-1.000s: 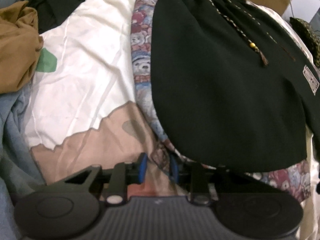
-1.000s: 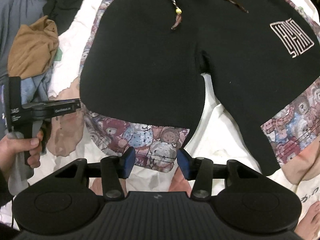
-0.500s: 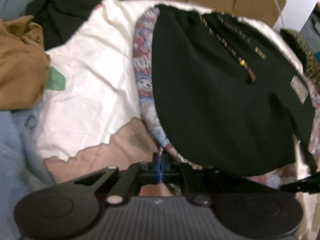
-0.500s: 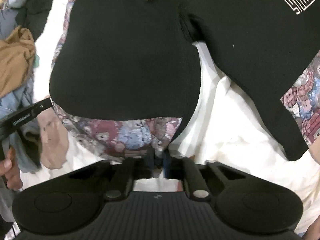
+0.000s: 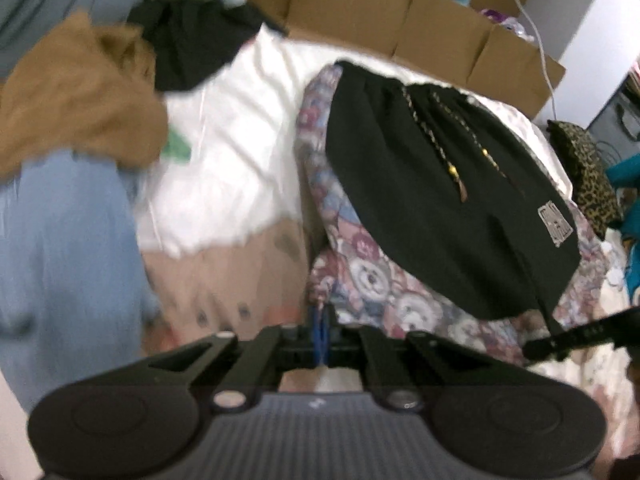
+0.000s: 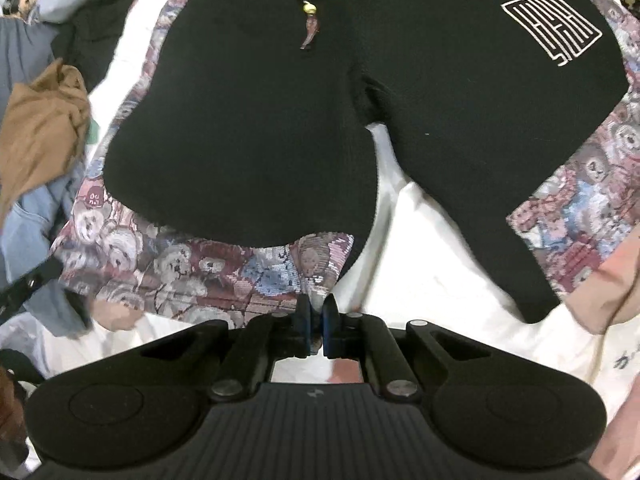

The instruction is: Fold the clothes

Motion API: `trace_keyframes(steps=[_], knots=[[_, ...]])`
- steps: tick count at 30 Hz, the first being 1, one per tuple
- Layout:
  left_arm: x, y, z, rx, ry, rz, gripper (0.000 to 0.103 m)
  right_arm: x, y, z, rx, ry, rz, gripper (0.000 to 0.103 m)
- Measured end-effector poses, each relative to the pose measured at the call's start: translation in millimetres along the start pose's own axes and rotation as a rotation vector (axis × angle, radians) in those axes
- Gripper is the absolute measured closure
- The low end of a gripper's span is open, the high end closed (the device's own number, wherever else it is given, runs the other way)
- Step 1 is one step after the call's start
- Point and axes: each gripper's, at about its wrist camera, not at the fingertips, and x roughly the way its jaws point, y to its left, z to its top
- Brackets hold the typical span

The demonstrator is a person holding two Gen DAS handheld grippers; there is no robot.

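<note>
Pinching the hem of the black shorts (image 5: 432, 208), left gripper (image 5: 320, 328) now clenched and raised, hem corner lifted; right gripper (image 6: 316, 320) likewise clamped on hem.

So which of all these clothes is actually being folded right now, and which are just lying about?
In the job:
- black shorts with teddy-bear print trim, spread on the white sheet
- left tool, shut on the shorts' hem
- right tool, shut on the same leg's hem

Just lying about:
- brown garment
- blue garment
- cardboard boxes
- leopard-print item
</note>
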Motion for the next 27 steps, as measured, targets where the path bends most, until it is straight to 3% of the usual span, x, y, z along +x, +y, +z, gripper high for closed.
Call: trace_keyframes(steps=[3,6,10,13,19,21,23,27], knots=[[9,5,-12,-0.034,0.057,-0.009,0.1,3,-5,3,-0.002,0.009,-0.042,0.1],[20,13,-15,-0.067,0.089,0.014,0.089,9,-9,5,-0.022,0.017,-0.079,0.1],[31,25,-10,-0.074,0.066,0.045,0.062,17,-14,8,-0.026,0.026,-0.102,0.099],[46,26,-8,-0.008,0.076,0.049,0.05,20,-17,10,-0.024,0.03,-0.109,0.099],[84,9,-10,0.155,0.139,0.03,0.05,19,-18,11,-0.019,0.031,-0.104,0.099],[95,5,-14,0.194,0.172,0.033,0.056,20,-14,11,-0.017,0.028,-0.099,0.099],[99,6,-16,0.21,0.19,0.025,0.076,20,-9,12,-0.017,0.024,-0.089,0.099],[83,12,-15,0.206,0.146,0.006,0.091,12,-6,14,-0.022,0.008,-0.065,0.099]])
